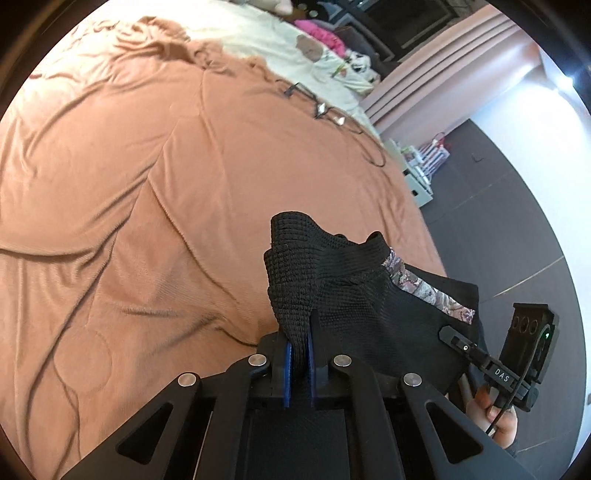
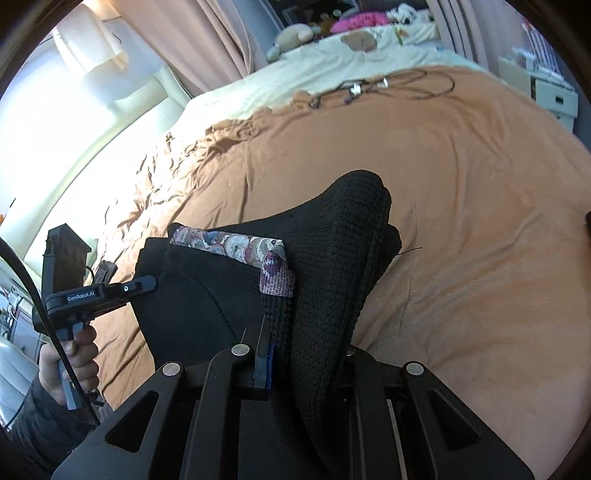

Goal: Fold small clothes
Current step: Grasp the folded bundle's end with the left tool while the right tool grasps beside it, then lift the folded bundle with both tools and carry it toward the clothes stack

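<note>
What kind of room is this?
Most likely a bedroom. There is a big bed with an orange blanket, soft toys piled at its far end, and long curtains by a bright window.

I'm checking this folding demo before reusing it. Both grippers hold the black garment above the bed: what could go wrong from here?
1. The left gripper pinches only a bunched corner of the black knit garment; it might slip out when the fabric is pulled taut.
2. The garment hangs crumpled between both grippers, so it may land creased on the orange blanket.
3. The right gripper clamps thick layered fabric near the patterned trim, possibly folding it unevenly.
</note>
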{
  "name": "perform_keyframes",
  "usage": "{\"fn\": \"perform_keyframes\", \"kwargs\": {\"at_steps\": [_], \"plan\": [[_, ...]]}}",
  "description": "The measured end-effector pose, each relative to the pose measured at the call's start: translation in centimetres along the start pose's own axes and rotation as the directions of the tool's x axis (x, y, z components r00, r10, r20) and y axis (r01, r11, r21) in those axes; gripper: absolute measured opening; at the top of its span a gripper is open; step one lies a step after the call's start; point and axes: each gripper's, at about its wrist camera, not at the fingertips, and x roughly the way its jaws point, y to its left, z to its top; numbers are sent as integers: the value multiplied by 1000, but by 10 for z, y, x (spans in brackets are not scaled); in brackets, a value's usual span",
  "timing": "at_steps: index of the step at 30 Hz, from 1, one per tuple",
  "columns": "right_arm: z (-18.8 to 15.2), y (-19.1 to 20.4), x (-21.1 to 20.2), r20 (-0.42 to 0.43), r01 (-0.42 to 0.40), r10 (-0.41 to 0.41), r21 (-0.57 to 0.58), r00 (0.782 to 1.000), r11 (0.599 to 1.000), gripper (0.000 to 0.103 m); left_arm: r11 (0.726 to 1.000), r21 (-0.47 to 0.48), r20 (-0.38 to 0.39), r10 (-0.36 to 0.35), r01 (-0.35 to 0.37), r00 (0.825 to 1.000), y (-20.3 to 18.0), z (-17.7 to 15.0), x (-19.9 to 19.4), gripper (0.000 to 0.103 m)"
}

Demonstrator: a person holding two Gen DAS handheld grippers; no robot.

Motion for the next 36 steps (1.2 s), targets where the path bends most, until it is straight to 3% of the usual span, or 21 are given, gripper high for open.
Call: {"fn": "perform_keyframes", "kwargs": {"at_steps": [18,36], "plan": [[-58,66,-114,155,103,-86,-103,984,989,11,991,128,106,-58,44,993,-71,-29,-82,6],[-107,93,-210,273,174,-132,-136,953,975,11,972,217,147,-122,89,982,-151,-77,-133,6]]}}
